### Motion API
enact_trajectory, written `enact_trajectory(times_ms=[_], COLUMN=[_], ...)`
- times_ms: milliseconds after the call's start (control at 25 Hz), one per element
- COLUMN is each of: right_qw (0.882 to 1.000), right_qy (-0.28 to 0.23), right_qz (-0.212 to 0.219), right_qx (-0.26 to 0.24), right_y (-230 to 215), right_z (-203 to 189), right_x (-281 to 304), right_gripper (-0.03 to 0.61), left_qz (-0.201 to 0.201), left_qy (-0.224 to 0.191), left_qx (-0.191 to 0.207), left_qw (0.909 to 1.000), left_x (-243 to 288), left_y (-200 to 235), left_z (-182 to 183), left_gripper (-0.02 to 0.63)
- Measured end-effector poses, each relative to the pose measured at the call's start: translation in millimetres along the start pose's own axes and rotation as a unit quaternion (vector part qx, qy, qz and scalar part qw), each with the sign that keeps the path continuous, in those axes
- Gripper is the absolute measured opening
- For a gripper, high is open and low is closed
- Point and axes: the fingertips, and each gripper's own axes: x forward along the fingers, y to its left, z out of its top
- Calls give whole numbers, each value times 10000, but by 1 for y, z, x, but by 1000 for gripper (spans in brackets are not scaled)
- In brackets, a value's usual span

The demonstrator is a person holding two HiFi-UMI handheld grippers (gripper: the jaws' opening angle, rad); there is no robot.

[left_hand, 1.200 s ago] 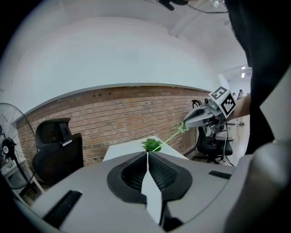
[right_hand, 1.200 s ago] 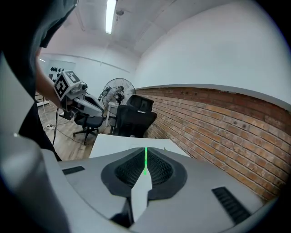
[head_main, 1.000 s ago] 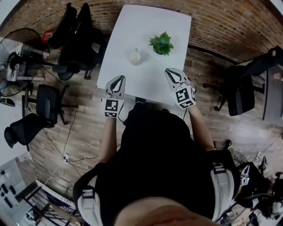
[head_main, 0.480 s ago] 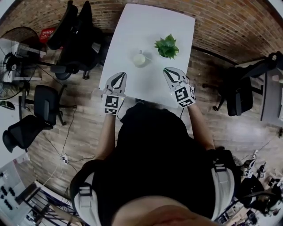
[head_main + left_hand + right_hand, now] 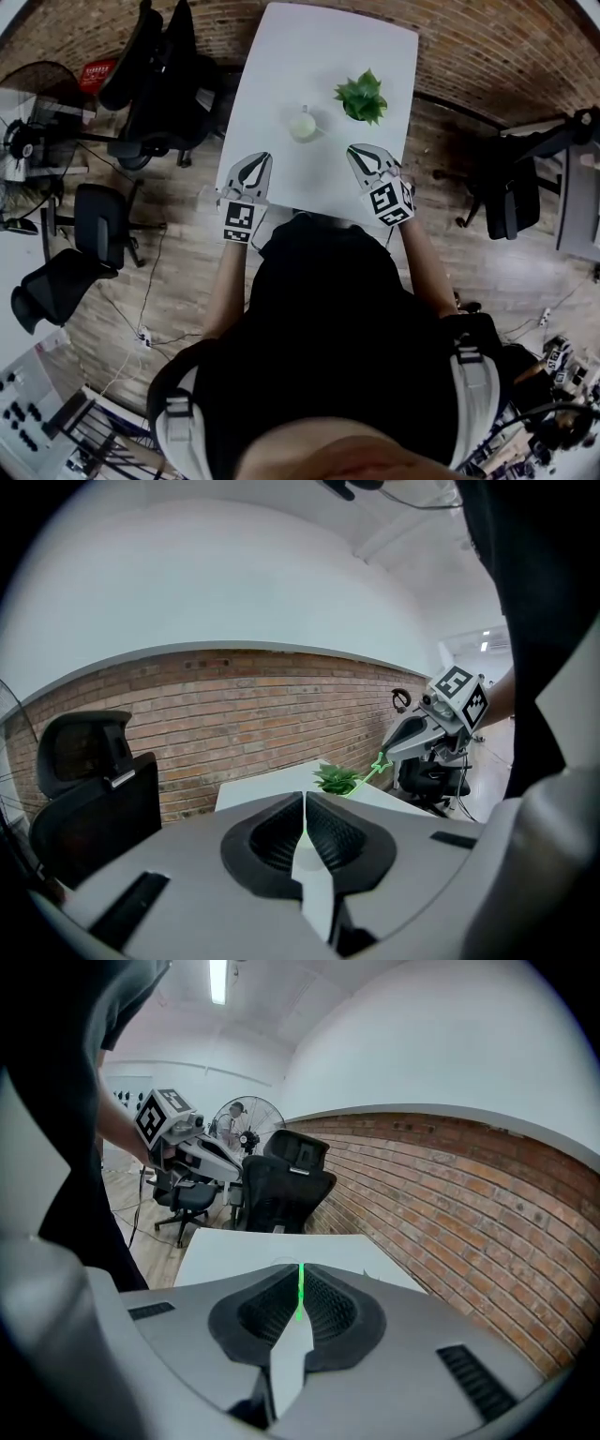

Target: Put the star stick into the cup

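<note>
A pale cup stands mid-table on the white table, with a small green plant to its right. My right gripper hovers over the table's near edge, shut on the thin green star stick. The stick's star tip pokes out beyond the right gripper in the left gripper view. My left gripper is over the near left edge, its jaws shut with nothing between them. Both grippers are short of the cup.
Black office chairs stand left of the table, and another chair is to the right. A brick wall runs behind the table. A fan stands at the far left. The person's body fills the lower middle of the head view.
The head view has shifted, so table, cup and plant sit a little further right. Both grippers stay over the near edge, with the same grip.
</note>
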Motion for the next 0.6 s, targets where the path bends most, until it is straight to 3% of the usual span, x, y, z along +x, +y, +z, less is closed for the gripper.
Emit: enact_trajectory(times_ms=[600], right_qw=[9991], right_qy=[322], right_qz=[-177], right_qx=[225], right_y=[12], right_z=[-11], right_x=[41], right_gripper=[12], left_qz=[-449], left_qy=[35], left_qx=[156], left_qw=[9989], left_x=[15], left_y=[24], left_z=[-14], left_gripper=[28])
